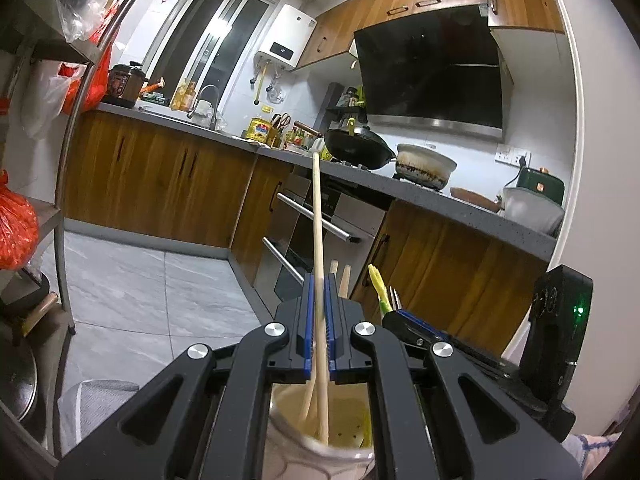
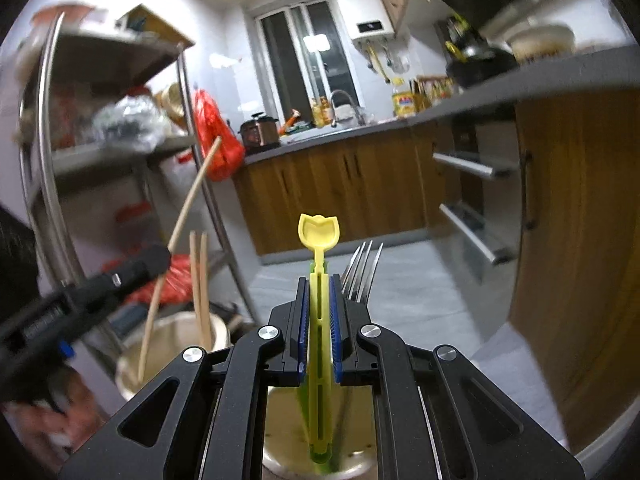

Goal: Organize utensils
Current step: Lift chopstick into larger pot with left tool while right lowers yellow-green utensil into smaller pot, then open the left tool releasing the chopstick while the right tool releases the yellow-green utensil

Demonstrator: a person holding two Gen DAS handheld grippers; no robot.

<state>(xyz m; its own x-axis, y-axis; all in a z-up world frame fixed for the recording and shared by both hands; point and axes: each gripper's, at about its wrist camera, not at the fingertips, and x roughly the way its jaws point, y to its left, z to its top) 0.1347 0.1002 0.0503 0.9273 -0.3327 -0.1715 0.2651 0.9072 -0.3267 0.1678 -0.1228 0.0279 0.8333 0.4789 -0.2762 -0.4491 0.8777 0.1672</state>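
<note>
My left gripper [image 1: 319, 284] is shut on a long wooden chopstick [image 1: 317, 216] whose lower end stands in a cream utensil holder [image 1: 344, 432] just below the jaws. Two more wooden sticks [image 1: 340, 276] rise from the holder behind it. My right gripper [image 2: 319, 284] is shut on a yellow plastic spoon [image 2: 319, 232], held upright over a second holder compartment [image 2: 352, 432]. A metal fork [image 2: 362, 268] stands tines-up just right of the spoon. In the right wrist view the left gripper [image 2: 156, 260] holds the chopstick [image 2: 184, 220] over the cream holder [image 2: 168, 340].
Wooden kitchen cabinets [image 1: 160, 184] and a grey counter [image 1: 440, 196] run along the far wall, with a black wok [image 1: 356, 146] and a white pot [image 1: 424, 166] on the stove. A metal shelf rack [image 2: 52, 152] with red bags stands at left. Grey tiled floor [image 1: 140, 280] lies between.
</note>
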